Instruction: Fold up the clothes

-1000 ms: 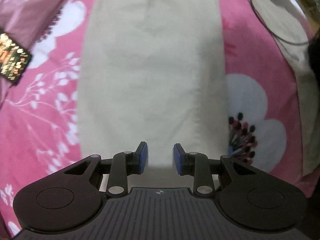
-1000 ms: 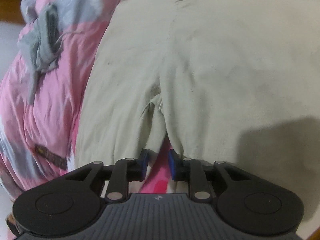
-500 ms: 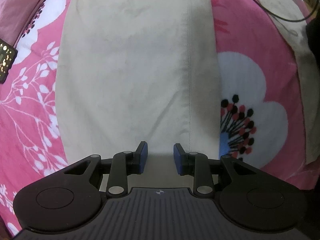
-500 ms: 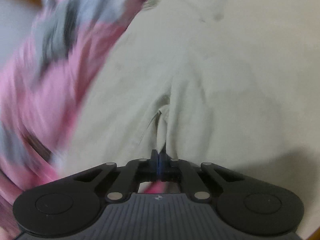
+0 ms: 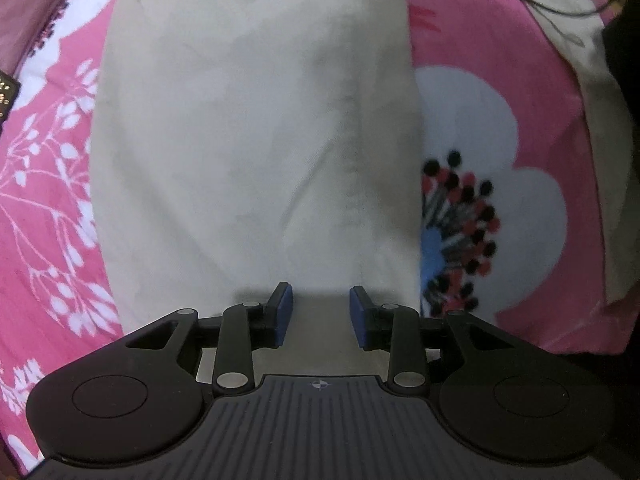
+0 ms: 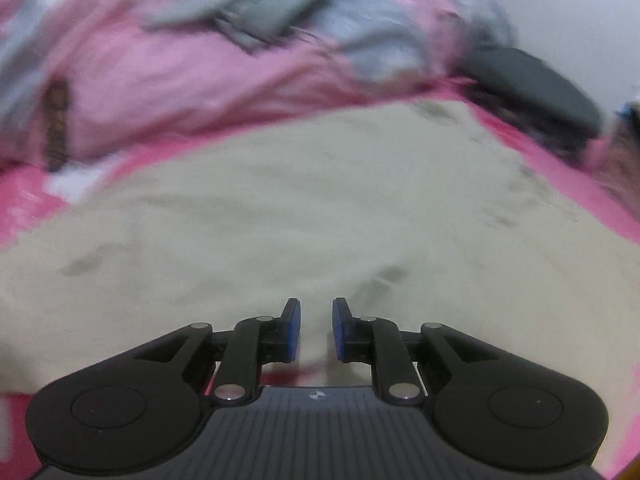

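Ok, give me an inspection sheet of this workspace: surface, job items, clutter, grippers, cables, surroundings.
Surface: pink floral bedsheet with a large white flower print.
Job's things: beige cotton trousers spread flat on the sheet; also seen in the right wrist view.
Clutter: crumpled grey garment on a pale pink quilt; dark patterned tag at the left edge; dark pad-like object, blurred.
Grippers: left gripper open above the trousers, nothing between its pads; right gripper has just been opening, holds nothing.
Cables: thin black cable.
Surroundings: pale wall.
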A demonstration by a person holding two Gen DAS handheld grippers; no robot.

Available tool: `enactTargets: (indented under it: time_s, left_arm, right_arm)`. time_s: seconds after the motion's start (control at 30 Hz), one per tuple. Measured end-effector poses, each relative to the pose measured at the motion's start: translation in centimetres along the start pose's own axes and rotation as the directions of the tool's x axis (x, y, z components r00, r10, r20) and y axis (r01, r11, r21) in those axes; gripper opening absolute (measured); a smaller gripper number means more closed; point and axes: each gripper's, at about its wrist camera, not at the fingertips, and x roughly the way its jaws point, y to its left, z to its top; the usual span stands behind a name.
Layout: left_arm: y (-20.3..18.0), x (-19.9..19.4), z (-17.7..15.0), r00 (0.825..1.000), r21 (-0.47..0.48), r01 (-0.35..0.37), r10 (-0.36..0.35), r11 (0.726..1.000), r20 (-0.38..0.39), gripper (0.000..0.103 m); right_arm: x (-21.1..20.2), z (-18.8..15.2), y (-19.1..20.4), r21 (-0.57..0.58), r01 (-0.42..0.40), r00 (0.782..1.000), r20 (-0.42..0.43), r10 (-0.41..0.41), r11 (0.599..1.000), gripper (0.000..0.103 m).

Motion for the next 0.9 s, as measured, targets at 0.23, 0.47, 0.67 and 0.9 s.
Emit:
enactTargets:
  time_s: [0.23, 0.47, 0.67, 0.9]
  left_arm:
    - [1.0, -0.1, -2.7, 0.995, -0.034, 0.05, -0.053, 0.998, -0.087, 0.032]
    - [6.8, -4.0, -8.0, 1.0, -0.324, 0.015, -0.019, 0.946, -0.01, 0.043]
    - [9.2, -2.2, -6.6, 0.993, -0.444, -0.077, 0.109, 0.893, 0.047, 0.044]
    - [8.7, 0.0, -6.0, 0.994, -0.427, -0.09, 0.109, 0.9, 0.021, 0.044]
  right_arm:
    - [5.6, -0.8, 6.4, -0.199, -0.253, 0.96, -0.17, 0.221, 0.947, 0.019]
    - [3.7, -2.9, 8.9, -0.321, -0.466, 0.876, -0.302, 0.377, 0.825, 0.018]
    - [3.4, -1.4, 8.9, -0.321, -0.471, 0.878, -0.256, 0.404, 0.822, 0.018]
    - [4.6, 2.1, 9.3, -0.341, -0.364, 0.931, -0.114, 0.347, 0.866, 0.018]
